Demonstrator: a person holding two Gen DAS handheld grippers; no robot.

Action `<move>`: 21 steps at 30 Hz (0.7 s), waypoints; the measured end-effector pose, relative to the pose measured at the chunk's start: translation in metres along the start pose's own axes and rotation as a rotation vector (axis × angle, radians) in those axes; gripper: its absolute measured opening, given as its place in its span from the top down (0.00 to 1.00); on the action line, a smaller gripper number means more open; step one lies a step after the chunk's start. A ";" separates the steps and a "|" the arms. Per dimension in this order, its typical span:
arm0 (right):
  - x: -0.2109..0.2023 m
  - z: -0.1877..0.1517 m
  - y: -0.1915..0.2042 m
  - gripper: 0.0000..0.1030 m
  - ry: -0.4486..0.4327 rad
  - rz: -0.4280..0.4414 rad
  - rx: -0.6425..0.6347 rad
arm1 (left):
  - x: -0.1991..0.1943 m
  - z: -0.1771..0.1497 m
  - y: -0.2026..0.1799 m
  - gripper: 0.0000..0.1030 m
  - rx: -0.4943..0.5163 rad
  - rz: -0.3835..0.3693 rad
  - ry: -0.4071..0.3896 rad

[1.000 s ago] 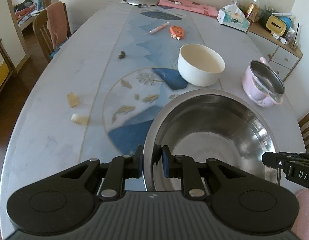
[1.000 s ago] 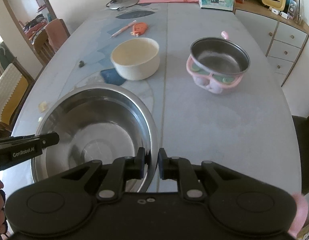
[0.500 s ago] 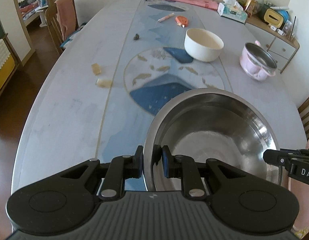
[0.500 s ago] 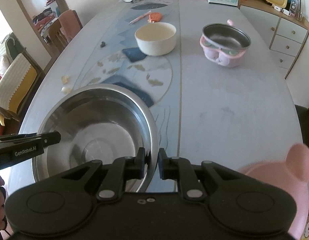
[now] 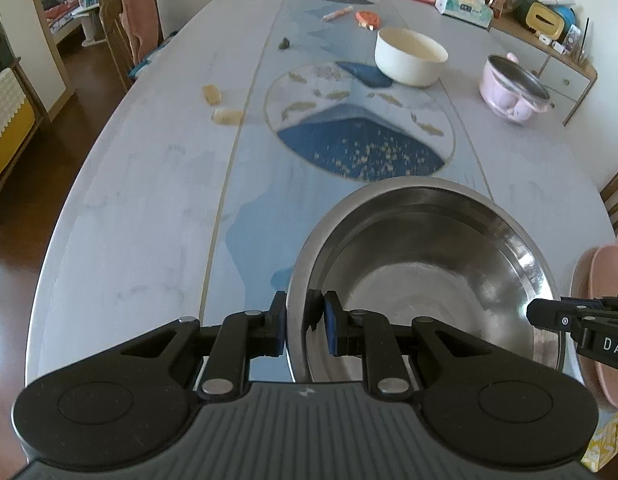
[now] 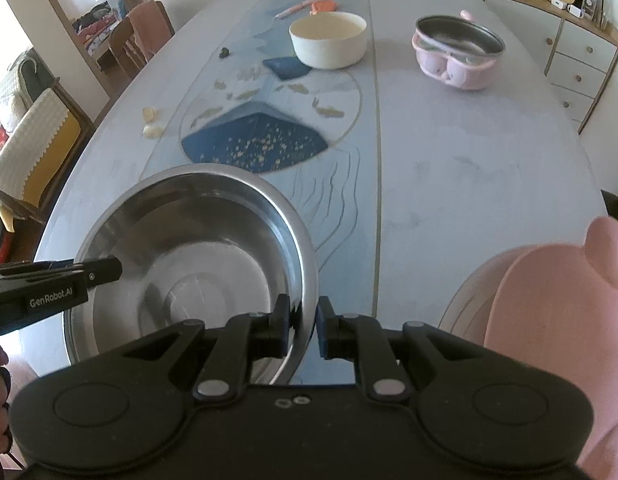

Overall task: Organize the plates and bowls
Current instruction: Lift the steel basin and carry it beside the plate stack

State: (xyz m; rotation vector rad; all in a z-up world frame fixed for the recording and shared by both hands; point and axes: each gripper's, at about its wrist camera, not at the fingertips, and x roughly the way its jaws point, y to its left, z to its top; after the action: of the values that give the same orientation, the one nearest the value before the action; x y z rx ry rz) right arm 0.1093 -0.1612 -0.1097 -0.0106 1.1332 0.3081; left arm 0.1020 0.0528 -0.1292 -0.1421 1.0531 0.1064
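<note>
A large steel bowl [image 5: 425,272] [image 6: 197,256] hangs between both grippers above the near end of the table. My left gripper [image 5: 305,324] is shut on its left rim, my right gripper [image 6: 305,326] on its right rim. Far up the table stand a cream bowl [image 5: 411,56] [image 6: 328,40] and a pink pot with a steel insert [image 5: 513,88] [image 6: 457,54]. A pink eared plate [image 6: 557,312] [image 5: 601,320] lies at the near right, resting on a pale plate rim [image 6: 465,300].
The long table [image 5: 149,184] [image 6: 469,160] carries a blue runner, two small yellowish scraps [image 5: 225,114], a pen and an orange item [image 5: 367,18] far off. Chairs [image 5: 137,28] stand left; a drawer cabinet [image 6: 581,56] stands right.
Both grippers carried the steel bowl back toward the near end of the table. The cream bowl and pink pot now look farther away, and the pink plate has come into view at right.
</note>
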 end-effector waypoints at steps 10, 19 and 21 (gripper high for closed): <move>0.005 -0.023 -0.002 0.86 0.030 -0.006 0.008 | 0.005 -0.024 -0.002 0.83 0.016 -0.004 0.018; 0.010 -0.029 0.000 0.86 0.031 -0.018 -0.001 | 0.013 -0.029 -0.001 0.83 0.028 -0.013 0.013; 0.012 -0.031 0.000 0.86 0.035 -0.020 0.002 | 0.014 -0.030 -0.001 0.83 0.026 -0.012 0.015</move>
State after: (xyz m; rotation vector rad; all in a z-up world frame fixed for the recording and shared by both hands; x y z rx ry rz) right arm 0.0865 -0.1632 -0.1335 -0.0255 1.1676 0.2904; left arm 0.0832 0.0470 -0.1558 -0.1262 1.0676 0.0808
